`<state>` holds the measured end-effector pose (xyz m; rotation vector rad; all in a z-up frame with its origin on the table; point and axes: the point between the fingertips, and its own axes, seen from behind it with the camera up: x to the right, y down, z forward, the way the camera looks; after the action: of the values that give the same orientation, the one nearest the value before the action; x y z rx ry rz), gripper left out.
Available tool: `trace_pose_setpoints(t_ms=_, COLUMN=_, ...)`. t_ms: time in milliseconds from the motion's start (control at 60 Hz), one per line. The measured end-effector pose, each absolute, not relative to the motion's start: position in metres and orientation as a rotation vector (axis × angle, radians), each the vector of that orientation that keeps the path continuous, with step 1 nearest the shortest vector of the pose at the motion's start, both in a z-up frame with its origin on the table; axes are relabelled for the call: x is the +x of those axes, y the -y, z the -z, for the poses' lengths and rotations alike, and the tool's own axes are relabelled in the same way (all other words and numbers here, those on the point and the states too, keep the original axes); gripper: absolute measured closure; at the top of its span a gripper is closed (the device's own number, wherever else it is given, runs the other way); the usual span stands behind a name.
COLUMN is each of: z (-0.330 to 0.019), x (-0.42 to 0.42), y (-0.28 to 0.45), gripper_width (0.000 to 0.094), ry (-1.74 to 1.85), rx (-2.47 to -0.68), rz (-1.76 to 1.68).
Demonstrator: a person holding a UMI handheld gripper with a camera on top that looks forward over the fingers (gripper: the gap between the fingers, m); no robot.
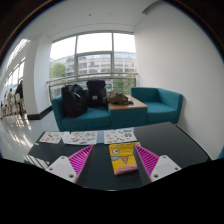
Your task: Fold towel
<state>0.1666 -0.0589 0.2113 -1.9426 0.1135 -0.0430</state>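
We are starting with the gripper (112, 163) open, its fingers either side of the yellow towel (123, 157) on the table (170, 140), next needing an edge to grasp

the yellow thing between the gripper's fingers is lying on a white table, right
Not quite. In the gripper view the yellow item does lie between the open gripper fingers, but the table under it is dark, nearly black, not white.
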Motion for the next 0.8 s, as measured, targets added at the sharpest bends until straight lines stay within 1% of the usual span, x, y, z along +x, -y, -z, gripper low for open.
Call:
trace_pose_setpoints(t_ms=117, z=-0.203, x=0.117, y=0.092, gripper_width=0.0144, ry=-0.058, rx=-1.957, rz=0.01)
trace_pose_setpoints(t_ms=167, z=-0.195, x=0.098, y=0.105, gripper_width=0.0133, ry=-0.031, rx=-1.971, rz=0.0)
trace_pose_setpoints(t_ms=183, z=-0.188, x=0.092, y=0.108, gripper_width=0.0132, ry=-0.024, rx=-1.969, rz=-0.002)
trace_pose_setpoints(t_ms=350, z=-0.188, x=0.043, y=0.141, gripper_width=0.0127, ry=0.053, rx=-1.974, rz=-0.042)
trace_pose_setpoints(t_ms=450, z=-0.194, x=0.022, y=0.155, gripper_width=0.0131, ry=0.101, rx=-1.958, rz=-0.052)
trace_pose_setpoints(t_ms=567, z=-0.198, x=0.005, y=0.164, gripper_width=0.0132, ry=0.119, rx=-1.959, rz=-0.092)
trace_pose_setpoints(t_ms=667, z=-0.205, x=0.004, y=0.168, gripper_width=0.0132, ry=0.123, rx=-1.942, rz=-0.08)
trace_pose_setpoints(t_ms=800, z=-0.206, x=0.005, y=0.17, gripper_width=0.0129, ry=0.111, rx=-1.937, rz=-0.078)
